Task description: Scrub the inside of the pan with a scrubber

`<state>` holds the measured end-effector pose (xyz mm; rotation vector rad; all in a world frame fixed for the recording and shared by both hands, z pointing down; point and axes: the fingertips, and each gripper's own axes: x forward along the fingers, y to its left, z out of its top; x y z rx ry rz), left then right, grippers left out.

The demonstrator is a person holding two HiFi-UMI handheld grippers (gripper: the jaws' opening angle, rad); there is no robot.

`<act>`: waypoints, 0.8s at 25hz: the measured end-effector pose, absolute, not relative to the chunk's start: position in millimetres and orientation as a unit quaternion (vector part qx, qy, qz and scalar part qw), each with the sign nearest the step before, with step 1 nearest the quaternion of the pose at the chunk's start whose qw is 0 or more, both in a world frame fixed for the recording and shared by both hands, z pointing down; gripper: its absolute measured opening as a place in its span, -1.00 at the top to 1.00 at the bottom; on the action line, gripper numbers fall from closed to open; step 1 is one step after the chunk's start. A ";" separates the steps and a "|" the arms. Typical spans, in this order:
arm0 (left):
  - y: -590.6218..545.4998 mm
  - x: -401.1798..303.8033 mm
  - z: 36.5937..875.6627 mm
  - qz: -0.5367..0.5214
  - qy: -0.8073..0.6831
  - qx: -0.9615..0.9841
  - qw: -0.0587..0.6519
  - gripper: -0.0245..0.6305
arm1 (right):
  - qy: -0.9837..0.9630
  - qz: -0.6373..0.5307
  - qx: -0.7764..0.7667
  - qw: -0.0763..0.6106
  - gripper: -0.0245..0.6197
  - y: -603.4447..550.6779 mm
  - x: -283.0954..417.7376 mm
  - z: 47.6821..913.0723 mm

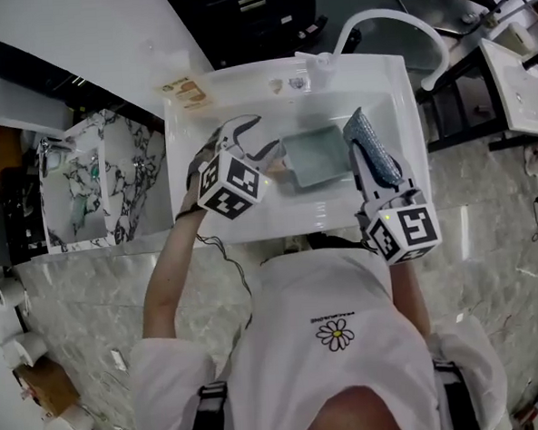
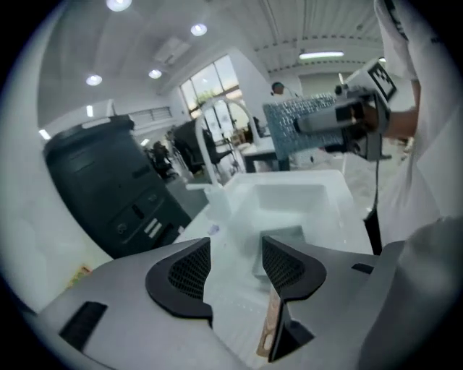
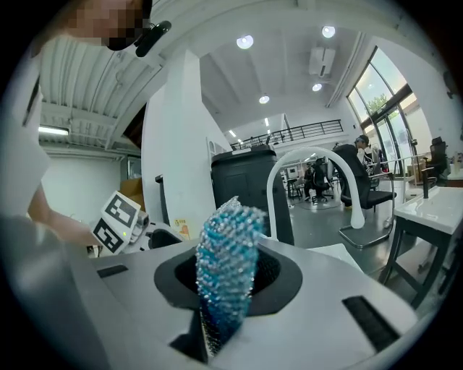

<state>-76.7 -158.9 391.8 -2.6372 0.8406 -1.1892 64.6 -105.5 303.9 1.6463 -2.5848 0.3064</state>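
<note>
A grey-green square pan (image 1: 318,156) lies in the white sink (image 1: 251,215). My left gripper (image 1: 262,137) stands open at the pan's left edge, with nothing pressed between its pads. In the left gripper view the pan (image 2: 288,238) shows beyond the open left gripper (image 2: 235,267), and a tan strip (image 2: 270,329) lies against the right-hand finger. My right gripper (image 1: 368,163) is shut on a blue beaded scrubber (image 1: 374,144) and holds it over the sink's right side, by the pan's right edge. The scrubber (image 3: 226,267) stands upright in the right gripper (image 3: 224,282).
A white arched faucet (image 1: 393,20) rises at the sink's far rim. A marbled basin (image 1: 94,175) stands to the left of the sink. A dark cabinet (image 2: 108,188) stands behind. White furniture (image 1: 516,85) is at the right. A small label (image 1: 187,92) sits at the sink's far left corner.
</note>
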 end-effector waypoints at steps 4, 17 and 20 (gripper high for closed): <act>-141.3 -79.3 465.6 -0.498 0.178 -0.848 0.033 0.24 | -0.835 0.113 0.537 0.041 0.75 -105.5 74.4 315.1; -117.8 -105.3 584.2 -0.664 0.030 -0.744 -0.072 0.24 | -0.821 0.151 0.548 0.054 0.75 -111.9 94.7 343.4; -117.0 -102.4 590.1 -0.669 0.022 -0.739 -0.079 0.27 | -0.821 0.155 0.547 0.059 0.75 -113.9 96.4 347.9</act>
